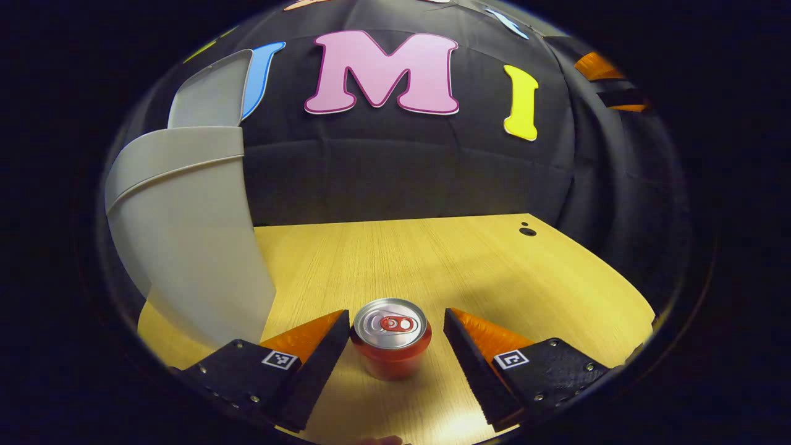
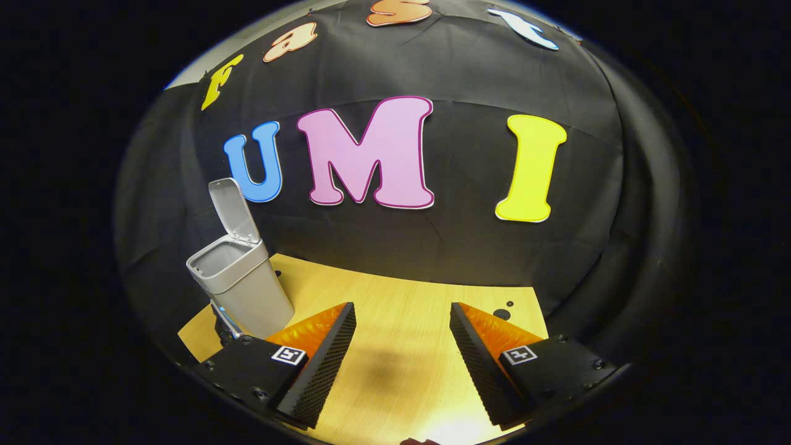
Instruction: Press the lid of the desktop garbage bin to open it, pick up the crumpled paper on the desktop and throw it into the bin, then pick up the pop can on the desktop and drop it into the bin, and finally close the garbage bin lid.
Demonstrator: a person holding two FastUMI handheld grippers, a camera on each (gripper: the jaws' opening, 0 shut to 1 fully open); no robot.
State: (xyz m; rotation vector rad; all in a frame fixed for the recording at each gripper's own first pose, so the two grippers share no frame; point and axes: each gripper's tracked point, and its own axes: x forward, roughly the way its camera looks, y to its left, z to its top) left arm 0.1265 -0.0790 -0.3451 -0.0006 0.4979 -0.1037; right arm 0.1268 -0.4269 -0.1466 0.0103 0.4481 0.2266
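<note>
A red pop can (image 1: 390, 340) with a silver top stands upright on the wooden desktop (image 1: 432, 259), between the spread fingers of my left gripper (image 1: 395, 316), which is open and not touching it. The grey garbage bin (image 1: 191, 247) rises close at the left of the left gripper view. In the right gripper view the same bin (image 2: 244, 287) stands at the back left with its lid (image 2: 232, 207) flipped up. My right gripper (image 2: 401, 309) hovers open above bare desktop with nothing between its fingers.
The desktop (image 2: 408, 309) ends at the black cloth wall behind. A small dark hole (image 1: 527, 231) sits near its far right corner. A piece of the other gripper (image 2: 225, 324) shows beside the bin's base.
</note>
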